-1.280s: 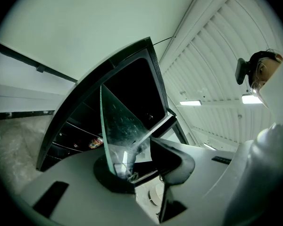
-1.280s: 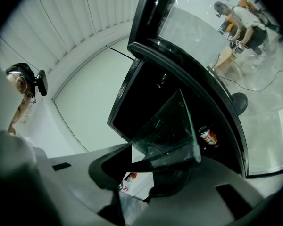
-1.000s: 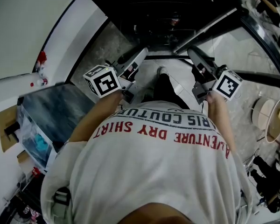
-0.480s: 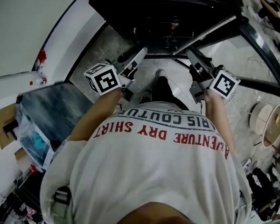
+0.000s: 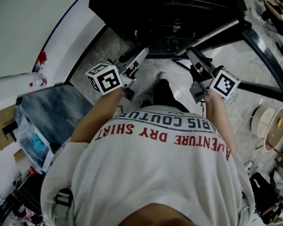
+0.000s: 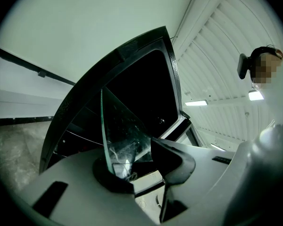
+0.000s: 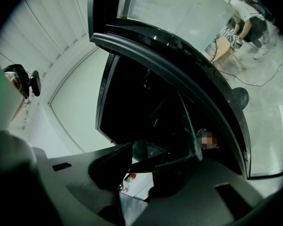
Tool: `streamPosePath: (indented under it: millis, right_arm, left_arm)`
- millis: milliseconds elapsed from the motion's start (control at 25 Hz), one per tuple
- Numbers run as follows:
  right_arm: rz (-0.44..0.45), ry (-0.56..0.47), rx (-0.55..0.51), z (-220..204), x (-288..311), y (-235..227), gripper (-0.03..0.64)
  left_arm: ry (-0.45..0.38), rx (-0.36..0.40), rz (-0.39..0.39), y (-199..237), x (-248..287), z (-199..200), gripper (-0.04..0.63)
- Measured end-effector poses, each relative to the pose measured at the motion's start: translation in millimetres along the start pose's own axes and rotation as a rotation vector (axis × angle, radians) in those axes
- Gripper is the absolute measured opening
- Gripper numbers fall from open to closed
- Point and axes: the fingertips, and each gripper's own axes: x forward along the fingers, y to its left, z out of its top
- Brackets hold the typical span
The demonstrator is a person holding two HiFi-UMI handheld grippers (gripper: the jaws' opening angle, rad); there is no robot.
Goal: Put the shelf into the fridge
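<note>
Nearest is the person's white T-shirt [image 5: 155, 164], with both forearms stretched forward. The left gripper [image 6: 132, 168] has its jaws clamped on the near left corner of the glass shelf [image 6: 120, 126], whose pane stands edge-on between them. The right gripper [image 7: 148, 166] is closed the same way on the shelf's right side, the glass pinched at its near edge. In the head view the two grippers sit level and well apart, so the shelf spans the gap between them and is carried by both claws, with nothing seen to support it from below.

Beyond the jaws, the pane's far part reaches toward the dark opening of the fridge [image 5: 170, 13], whose glass door [image 5: 269, 51] stands swung open at the right. From both gripper views the far edge appears to be at the mouth of the cabinet or just inside it; how deep it goes cannot be told against the black interior.

By this look the job is partway along: the shelf is gripped, lifted and lined up with the opening. What remains is likely sliding it fully in, settling it on its supports and letting go
</note>
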Motion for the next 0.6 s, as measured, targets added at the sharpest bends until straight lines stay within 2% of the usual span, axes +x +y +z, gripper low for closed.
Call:
streamPosePath:
  millis: [600]
  right_arm:
    - [-0.009,-0.021,-0.003,12,13,-13,0.106]
  left_arm:
    - [-0.007,0.035,0.029,14,15,13,0.138]
